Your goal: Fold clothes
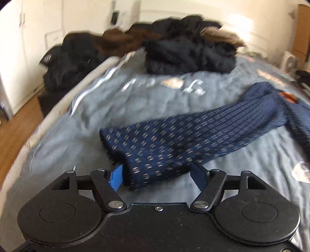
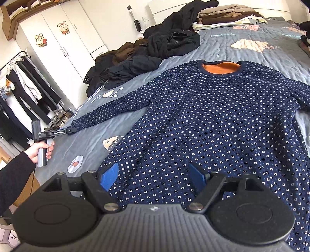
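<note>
Two tools are seen over one navy dotted sweater (image 2: 213, 124), which is spread flat, front up, on a grey quilted bed (image 2: 222, 48). At the far left of the right wrist view, a clothes rack (image 2: 21, 91) hung with dark garments is seen beside a white wardrobe (image 2: 64, 44). Just right of that, a hand (image 2: 39, 152) in a black sleeve is wrapped round the grip of the left tool (image 2: 70, 130), which is met by the cuff of the sweater's outstretched sleeve (image 2: 116, 104). In the left wrist view that cuff (image 1: 153, 160) is shown lying between the blue pads (image 1: 116, 178) of the left tool (image 1: 158, 174); the jaws are spread wide on either side of it, and a firm grip cannot be made out. Further along, a heap of dark clothes (image 2: 155, 50) is piled at the bed's edge, well apart from the sweater. At the middle, the right tool (image 2: 155, 174) is held wide open over the sweater's hem, one pad at its left edge, nothing clamped. The orange lining (image 2: 220, 67) is shown at the neckline beyond. Folded clothes (image 2: 224, 15) are stacked at the bed's far end, upper right.
</note>
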Demonstrator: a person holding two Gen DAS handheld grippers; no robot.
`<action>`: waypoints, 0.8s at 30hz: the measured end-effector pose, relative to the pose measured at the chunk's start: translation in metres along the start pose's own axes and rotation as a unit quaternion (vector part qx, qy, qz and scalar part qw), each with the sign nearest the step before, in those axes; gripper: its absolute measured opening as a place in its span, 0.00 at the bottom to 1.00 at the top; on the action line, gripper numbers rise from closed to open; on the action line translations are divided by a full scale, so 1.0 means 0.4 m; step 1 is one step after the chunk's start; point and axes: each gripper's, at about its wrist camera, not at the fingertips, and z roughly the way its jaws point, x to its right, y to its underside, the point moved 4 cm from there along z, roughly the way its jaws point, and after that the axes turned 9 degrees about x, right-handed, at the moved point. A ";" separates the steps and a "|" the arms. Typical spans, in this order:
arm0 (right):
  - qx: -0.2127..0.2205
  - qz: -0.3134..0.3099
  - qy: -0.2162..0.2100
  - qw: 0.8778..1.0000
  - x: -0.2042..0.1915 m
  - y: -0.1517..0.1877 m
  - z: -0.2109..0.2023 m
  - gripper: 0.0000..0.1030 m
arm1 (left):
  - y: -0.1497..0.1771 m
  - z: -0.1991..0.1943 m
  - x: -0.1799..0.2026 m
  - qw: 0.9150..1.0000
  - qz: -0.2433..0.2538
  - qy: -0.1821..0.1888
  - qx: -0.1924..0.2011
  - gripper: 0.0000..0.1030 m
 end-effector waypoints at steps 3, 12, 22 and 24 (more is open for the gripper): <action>0.001 -0.003 0.002 1.000 -0.001 0.002 -0.001 0.77 | 0.000 0.001 -0.006 0.999 -0.026 0.021 0.001 0.08; 0.006 -0.001 0.003 1.000 0.002 0.007 -0.005 0.77 | -0.045 -0.088 -0.106 0.998 -0.022 -0.042 0.045 0.04; 0.012 0.000 -0.004 1.000 0.001 0.007 -0.028 0.77 | -0.015 -0.190 -0.076 0.999 0.000 -0.050 0.019 0.53; 0.013 0.004 -0.005 1.000 0.002 0.008 -0.035 0.77 | 0.013 -0.249 -0.021 0.999 0.003 -0.026 0.030 0.56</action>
